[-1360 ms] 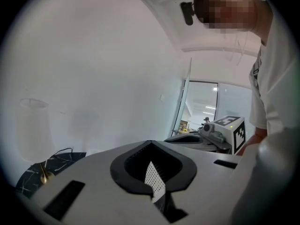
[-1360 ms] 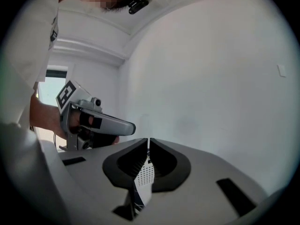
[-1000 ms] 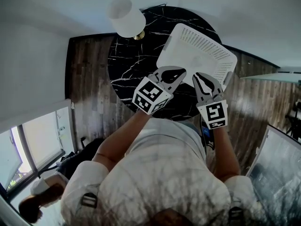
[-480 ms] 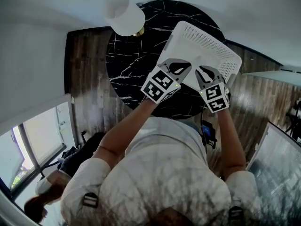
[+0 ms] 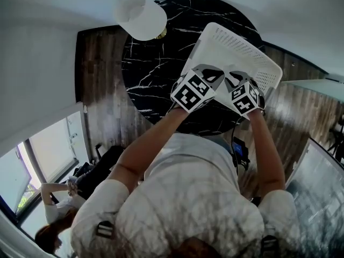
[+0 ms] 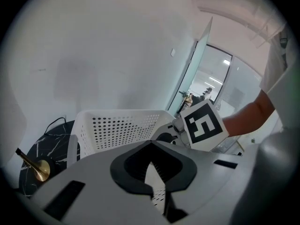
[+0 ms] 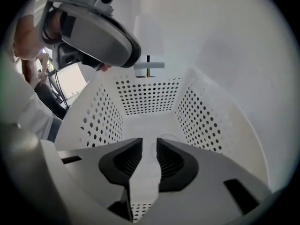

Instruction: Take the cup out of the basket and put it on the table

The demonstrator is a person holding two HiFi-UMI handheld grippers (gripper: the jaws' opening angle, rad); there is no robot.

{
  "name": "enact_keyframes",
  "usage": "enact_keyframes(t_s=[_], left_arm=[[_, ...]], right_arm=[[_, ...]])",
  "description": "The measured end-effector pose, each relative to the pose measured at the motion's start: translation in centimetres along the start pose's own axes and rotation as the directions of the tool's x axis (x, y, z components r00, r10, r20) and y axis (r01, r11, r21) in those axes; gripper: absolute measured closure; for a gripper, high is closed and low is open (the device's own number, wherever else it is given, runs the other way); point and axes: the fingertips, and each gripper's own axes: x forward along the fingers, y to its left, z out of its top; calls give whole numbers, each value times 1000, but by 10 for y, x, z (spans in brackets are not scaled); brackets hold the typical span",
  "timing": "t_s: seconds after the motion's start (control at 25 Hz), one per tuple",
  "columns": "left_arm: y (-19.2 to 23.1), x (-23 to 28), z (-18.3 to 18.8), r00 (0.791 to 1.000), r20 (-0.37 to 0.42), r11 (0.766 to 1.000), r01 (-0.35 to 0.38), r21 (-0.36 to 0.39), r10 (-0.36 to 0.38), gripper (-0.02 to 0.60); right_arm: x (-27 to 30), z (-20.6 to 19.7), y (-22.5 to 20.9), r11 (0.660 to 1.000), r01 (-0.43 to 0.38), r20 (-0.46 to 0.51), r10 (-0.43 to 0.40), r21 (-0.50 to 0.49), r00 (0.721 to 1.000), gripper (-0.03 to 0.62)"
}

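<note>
The right gripper [image 7: 149, 144] points into the white perforated plastic basket [image 7: 150, 97] on the black marble worktop [image 5: 150, 74], fingers [image 7: 123, 162] slightly apart and empty, seemingly to straddle the faint clear cup [image 7: 168, 138] at frame centre; the left gripper [image 6: 150, 146] idles beside, fingers [image 6: 131, 165] closed on nothing.

No words, numbers or brand names can be read anywhere here. The only print is the black-and-white square marker pattern: one on the left cube [image 5: 192, 92], one on the right cube [image 5: 242, 98]. That right cube turns up again in the left gripper view, at the right, and it shows coded blocks, not letters.
</note>
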Motion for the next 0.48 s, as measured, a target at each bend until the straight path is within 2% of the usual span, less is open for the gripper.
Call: enact_keyframes(t_s=[0.16,0.48], left_arm=[[3,10,-7,999,-53,1000,6,7,-6,575],[7,20,-10,996,-94,999,16,36,-13,575]], right_arm=[[17,-11,-1,1000,-7,-53,7,-5,999,513],[31,-18,-5,1000,-3,-100,0,-30,995,513]])
